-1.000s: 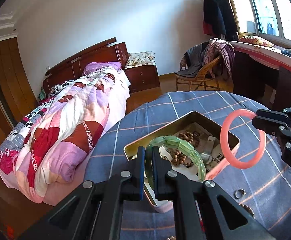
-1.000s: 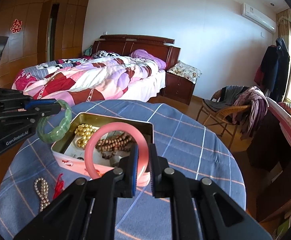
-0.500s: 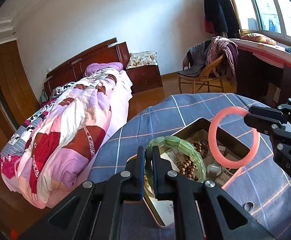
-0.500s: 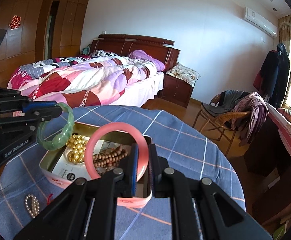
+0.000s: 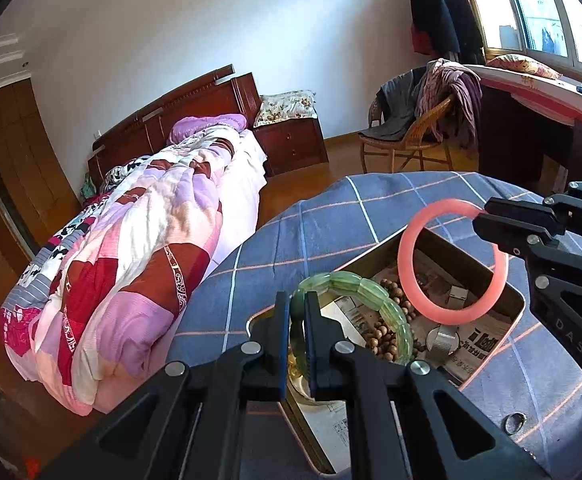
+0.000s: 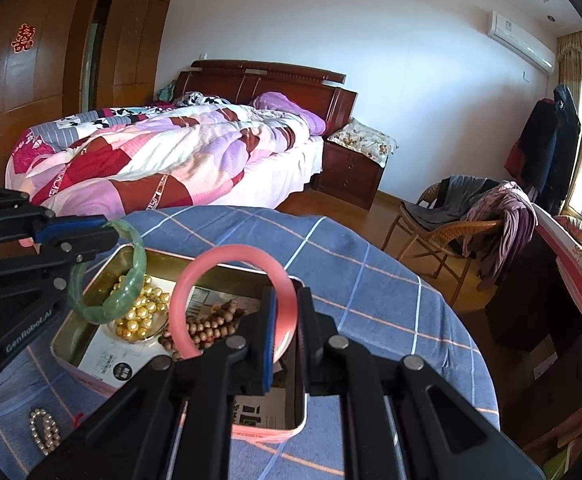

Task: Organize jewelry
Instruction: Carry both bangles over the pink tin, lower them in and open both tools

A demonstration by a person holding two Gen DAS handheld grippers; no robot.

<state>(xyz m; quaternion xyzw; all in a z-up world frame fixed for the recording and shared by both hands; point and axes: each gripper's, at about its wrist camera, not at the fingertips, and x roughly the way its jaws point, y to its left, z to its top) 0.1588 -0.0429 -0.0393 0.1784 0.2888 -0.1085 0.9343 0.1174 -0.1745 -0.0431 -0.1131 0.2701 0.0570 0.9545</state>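
A metal tin (image 6: 131, 249) (image 5: 515, 300) stands open on the round table with the blue checked cloth (image 6: 331, 264). Inside lie gold beads (image 6: 141, 314), brown wooden beads (image 6: 211, 326) and a watch (image 5: 443, 334). My left gripper (image 5: 297, 310) is shut on a green jade bangle (image 5: 375, 292) (image 6: 127, 292), held over the tin's left end. My right gripper (image 6: 285, 312) is shut on a pink bangle (image 6: 195, 280) (image 5: 411, 240), which hangs upright over the tin's middle.
A pearl bracelet (image 6: 43, 430) lies on the cloth near the front left, and a small ring (image 5: 513, 424) lies beside the tin. A bed (image 6: 151, 156) stands beyond the table. A wicker chair with clothes (image 6: 463, 220) and a desk (image 5: 531, 120) are to the right.
Both grippers have moved forward over the tin with their bangles still held. The tin now lies closer beneath them in both views.
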